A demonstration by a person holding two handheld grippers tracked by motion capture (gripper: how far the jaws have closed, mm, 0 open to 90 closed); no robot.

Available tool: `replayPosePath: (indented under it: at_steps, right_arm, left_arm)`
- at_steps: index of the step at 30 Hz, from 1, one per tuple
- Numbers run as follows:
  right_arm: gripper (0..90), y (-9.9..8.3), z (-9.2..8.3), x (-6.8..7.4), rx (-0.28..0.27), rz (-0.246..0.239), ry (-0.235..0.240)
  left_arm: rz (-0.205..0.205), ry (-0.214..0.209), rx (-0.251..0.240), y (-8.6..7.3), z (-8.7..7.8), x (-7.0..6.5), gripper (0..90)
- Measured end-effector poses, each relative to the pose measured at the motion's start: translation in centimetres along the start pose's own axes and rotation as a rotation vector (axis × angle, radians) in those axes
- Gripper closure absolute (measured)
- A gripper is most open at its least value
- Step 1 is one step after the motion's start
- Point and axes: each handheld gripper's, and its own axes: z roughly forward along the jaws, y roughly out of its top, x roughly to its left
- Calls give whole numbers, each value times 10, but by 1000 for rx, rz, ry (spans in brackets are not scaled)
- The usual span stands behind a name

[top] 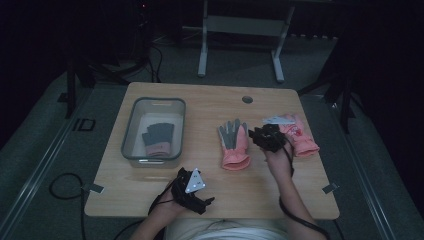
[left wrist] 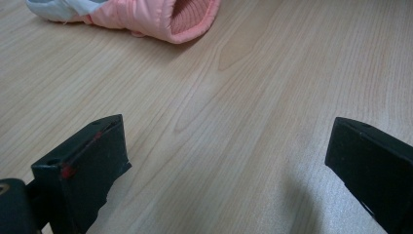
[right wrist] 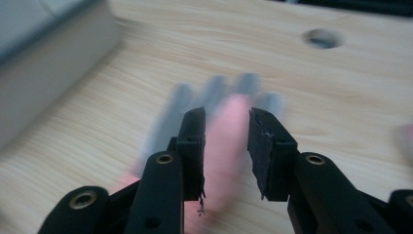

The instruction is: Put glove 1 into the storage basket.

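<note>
High view taken first: found a pale wood-grain desk [top: 150,200] with a grey, translucent, round-cornered bin [top: 131,131] toward its left edge, one glove [top: 159,137] already laid flat inside, grey fingers away from the person and pink cuff nearer. Judged a sorting job, gloves gathered one by one into that bin. Noted the middle glove [top: 234,145] lying palm up at mid-desk, grey palm and fingers, puffy salmon cuff toward the front edge, and a right-hand glove [top: 302,136] of the same pink near the right edge. Saw the right gripper [top: 255,134] poised between those two, aimed over the middle glove [right wrist: 168,119]; jaws stood a little apart in the right gripper view [right wrist: 226,131], pinching nothing, the blurred fabric lying beyond them. Found the left gripper [top: 206,202] parked by the front edge, jaws spread wide over bare wood [left wrist: 224,146], likely kept clear as a spare hand. Caught, in the left gripper view, the quilted shell and ribbed knit lining of the cuff [left wrist: 182,14].
</note>
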Motion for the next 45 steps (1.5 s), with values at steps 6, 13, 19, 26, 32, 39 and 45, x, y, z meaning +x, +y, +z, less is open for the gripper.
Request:
replayPosePath:
  at_steps: [6, 13, 19, 26, 32, 39, 45]
  right_arm:
    - [671, -9, -23, -54, 9, -64, -30]
    - [646, -20, -40, -116, 65, -119, -98]
    - [592, -20, -41, -150, 85, -98, -116]
    - [565, -22, -17, -167, 140, -86, -110]
    - [543, -30, 2, -174, 201, -89, -137]
    - [548, -36, 20, -183, 266, -98, -157]
    - [818, -38, 23, -184, 265, -54, -165]
  left_arm:
    - [7, 1, 9, -1, 0, 0, 14]
    - [-2, 6, 2, -1, -1, 1, 14]
    - [-2, 10, 4, -1, -1, 1, 14]
    - [-7, 6, 4, -1, -1, 0, 14]
    - [-6, 9, 4, -1, -2, 0, 24]
    - [-6, 8, 3, -1, -2, 1, 24]
    - [-6, 10, -1, -1, -2, 0, 24]
